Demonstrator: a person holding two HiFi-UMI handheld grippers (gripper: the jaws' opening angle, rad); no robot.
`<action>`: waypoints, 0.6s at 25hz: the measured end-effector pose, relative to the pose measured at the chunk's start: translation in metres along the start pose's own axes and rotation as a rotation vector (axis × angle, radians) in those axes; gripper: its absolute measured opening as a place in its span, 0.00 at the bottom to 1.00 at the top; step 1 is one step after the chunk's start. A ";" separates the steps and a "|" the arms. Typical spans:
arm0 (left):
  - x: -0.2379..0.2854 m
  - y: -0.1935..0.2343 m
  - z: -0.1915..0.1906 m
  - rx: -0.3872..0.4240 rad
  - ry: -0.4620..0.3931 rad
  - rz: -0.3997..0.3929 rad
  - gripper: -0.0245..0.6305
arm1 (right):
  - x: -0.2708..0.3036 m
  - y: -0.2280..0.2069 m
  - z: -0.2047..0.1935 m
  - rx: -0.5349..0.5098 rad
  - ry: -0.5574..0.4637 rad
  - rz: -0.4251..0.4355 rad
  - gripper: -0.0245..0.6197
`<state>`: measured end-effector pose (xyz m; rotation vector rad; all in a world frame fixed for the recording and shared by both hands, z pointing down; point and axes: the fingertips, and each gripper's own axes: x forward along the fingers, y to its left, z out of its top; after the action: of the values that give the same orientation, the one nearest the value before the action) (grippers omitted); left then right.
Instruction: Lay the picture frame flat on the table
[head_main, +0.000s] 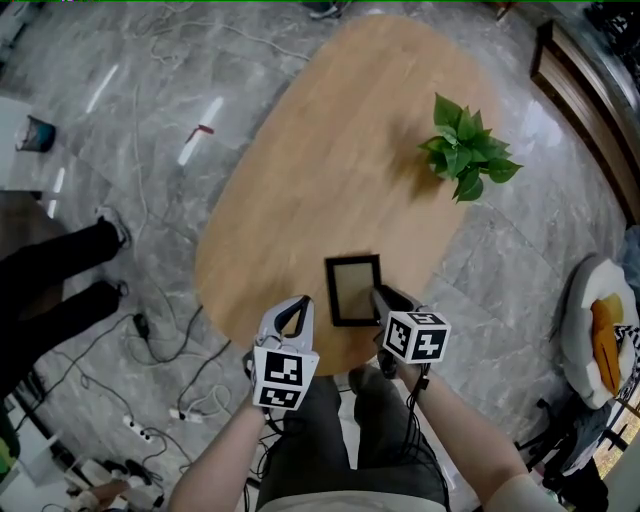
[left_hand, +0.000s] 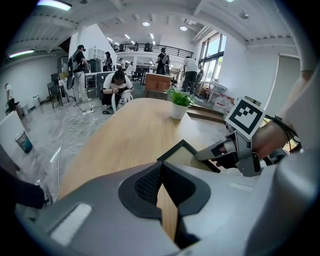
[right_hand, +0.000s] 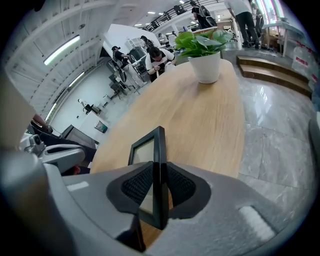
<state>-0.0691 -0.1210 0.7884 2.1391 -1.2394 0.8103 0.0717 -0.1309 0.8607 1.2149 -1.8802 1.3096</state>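
Note:
A black picture frame (head_main: 352, 290) with a pale glass face is near the front edge of the oval wooden table (head_main: 330, 150), its face turned upward. My right gripper (head_main: 380, 297) is shut on the frame's right edge. In the right gripper view the frame (right_hand: 145, 150) runs edge-on between the pads (right_hand: 177, 185). I cannot tell whether the frame rests on the wood. My left gripper (head_main: 297, 305) hovers just left of the frame, jaws shut with nothing between them. The left gripper view shows the frame (left_hand: 187, 155) and the right gripper (left_hand: 202, 156) ahead of it.
A potted green plant (head_main: 462, 150) stands at the table's far right side. Cables and a power strip (head_main: 135, 430) lie on the grey floor at the left. A person's dark legs (head_main: 60, 280) are at the left. A chair with an orange cushion (head_main: 600, 335) is at the right.

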 end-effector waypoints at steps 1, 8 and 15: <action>0.001 0.000 -0.001 -0.001 0.002 0.001 0.07 | 0.002 -0.001 -0.002 0.005 0.005 0.001 0.17; 0.002 -0.004 -0.009 0.008 0.019 0.000 0.07 | 0.009 -0.008 -0.011 0.006 0.023 0.015 0.18; -0.002 -0.009 -0.012 0.012 0.021 0.000 0.07 | 0.008 -0.002 -0.017 -0.141 0.048 -0.005 0.24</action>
<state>-0.0643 -0.1072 0.7937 2.1344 -1.2270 0.8402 0.0686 -0.1186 0.8738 1.1057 -1.8996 1.1725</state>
